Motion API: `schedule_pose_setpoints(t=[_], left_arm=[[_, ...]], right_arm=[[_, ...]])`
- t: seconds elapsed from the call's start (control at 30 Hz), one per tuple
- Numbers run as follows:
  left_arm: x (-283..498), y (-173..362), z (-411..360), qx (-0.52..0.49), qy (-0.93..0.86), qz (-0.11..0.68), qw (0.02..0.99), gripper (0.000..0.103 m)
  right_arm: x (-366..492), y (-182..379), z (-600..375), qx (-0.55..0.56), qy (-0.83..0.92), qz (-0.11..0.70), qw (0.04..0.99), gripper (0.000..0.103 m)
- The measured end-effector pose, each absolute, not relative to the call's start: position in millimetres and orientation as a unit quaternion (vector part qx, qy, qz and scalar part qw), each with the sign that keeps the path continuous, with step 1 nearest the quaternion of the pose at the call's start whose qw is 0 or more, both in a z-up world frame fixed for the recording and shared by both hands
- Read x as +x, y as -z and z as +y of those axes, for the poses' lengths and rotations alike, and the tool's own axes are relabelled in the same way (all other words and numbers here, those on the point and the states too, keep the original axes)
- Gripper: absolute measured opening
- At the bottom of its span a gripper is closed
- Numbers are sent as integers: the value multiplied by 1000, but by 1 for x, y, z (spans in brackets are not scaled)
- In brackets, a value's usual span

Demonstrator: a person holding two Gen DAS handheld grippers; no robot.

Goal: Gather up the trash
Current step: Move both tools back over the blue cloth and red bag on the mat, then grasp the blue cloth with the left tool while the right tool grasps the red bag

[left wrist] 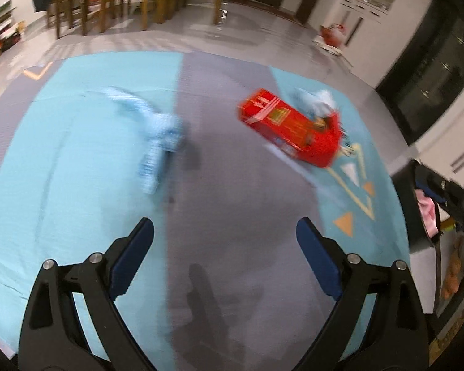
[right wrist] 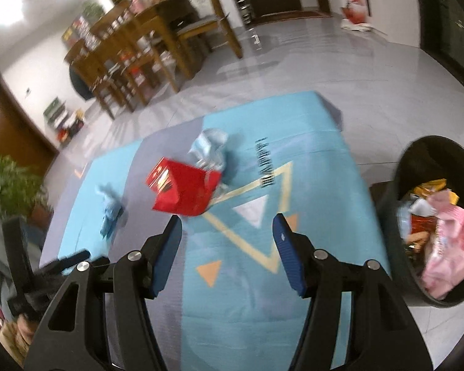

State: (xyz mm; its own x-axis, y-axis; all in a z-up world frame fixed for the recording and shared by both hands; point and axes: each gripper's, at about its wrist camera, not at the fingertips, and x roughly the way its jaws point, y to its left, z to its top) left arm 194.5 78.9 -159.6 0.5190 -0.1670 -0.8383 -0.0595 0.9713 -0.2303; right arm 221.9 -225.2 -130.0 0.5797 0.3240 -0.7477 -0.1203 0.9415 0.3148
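Observation:
A red carton (left wrist: 292, 128) lies on the blue and grey mat (left wrist: 62, 170), ahead and right of my open, empty left gripper (left wrist: 225, 232). A crumpled light-blue wrapper (left wrist: 314, 100) lies just behind the carton. Another crumpled blue wrapper (left wrist: 159, 137) lies ahead left. In the right wrist view the red carton (right wrist: 185, 190) lies just beyond my open, empty right gripper (right wrist: 227, 225), with the light-blue wrapper (right wrist: 210, 148) behind it and the other blue wrapper (right wrist: 109, 213) to the left. A black bin (right wrist: 402, 167) with trash in it stands right of the mat.
The bin (left wrist: 417, 216) shows at the right edge of the left wrist view. Wooden chairs and a table (right wrist: 145, 49) stand beyond the mat on the grey tiled floor. A potted plant (right wrist: 9, 185) stands at the left. The left gripper's handle (right wrist: 34, 275) shows at lower left.

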Motion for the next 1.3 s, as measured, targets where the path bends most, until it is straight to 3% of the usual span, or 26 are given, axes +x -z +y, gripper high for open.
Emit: schedule_pose_setpoints(t=[0.33,0.8,1.03,1.1,1.2,1.27,1.3], left_arm=[[238,160,123,-126,-18,482,867,93],[267,181,114,-92,-33,501,860,92],[272,191,116,-91,-38,514,852,75],[271,192,113,-85,-40,513,853,73],[268,191,108,-75,-40,511,855,57],[266,190,108,-75,-39,510,856,36],[265,189,109,-80,-37,511,855,31]], right_arm=[[240,148,-167,81,-149,469,867,62],[292,173,-129,73,-126,469,871,62],[311,188,-134,97,-107,483,864,61],[313,191,-134,92,-101,488,862,54],[313,192,-133,92,-105,494,858,46],[310,190,-132,87,-104,492,860,42],[309,189,-132,87,-106,492,859,41]])
